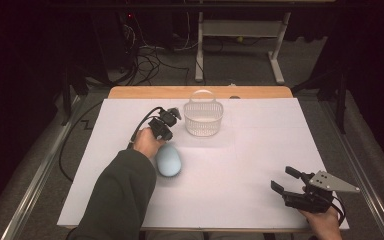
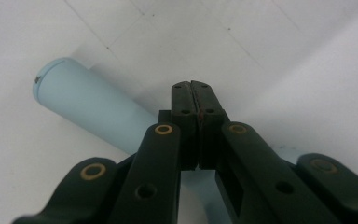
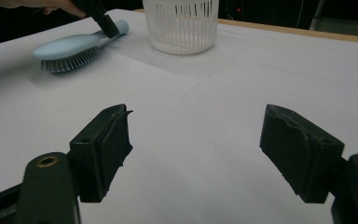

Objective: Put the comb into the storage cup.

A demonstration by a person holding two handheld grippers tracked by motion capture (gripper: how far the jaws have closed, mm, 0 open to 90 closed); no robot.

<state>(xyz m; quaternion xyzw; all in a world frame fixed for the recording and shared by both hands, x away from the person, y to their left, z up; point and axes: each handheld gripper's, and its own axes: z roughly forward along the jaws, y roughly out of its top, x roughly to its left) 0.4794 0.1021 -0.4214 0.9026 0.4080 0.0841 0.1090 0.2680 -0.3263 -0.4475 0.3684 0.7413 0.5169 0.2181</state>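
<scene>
**Hairbrush gripped at the handle, basket still to be reached**

The pale blue hairbrush [image 1: 168,160] is seen on the white-covered counter [image 1: 260,150], at about 7 o'clock from the white slatted basket [image 1: 203,118] and just short of it. The left gripper [image 1: 164,126] is set at the brush's handle end; in its own view the jaws are pressed together with the handle [image 2: 88,105] beside and under them, so whether the handle is truly pinched cannot be told. The right gripper [image 1: 284,181] is held wide apart over bare counter at 4 o'clock, well away. Nothing is seen in the basket; the lift and the drop are judged still to be done. The bristles [image 3: 70,63] are shown in the right gripper view.
</scene>
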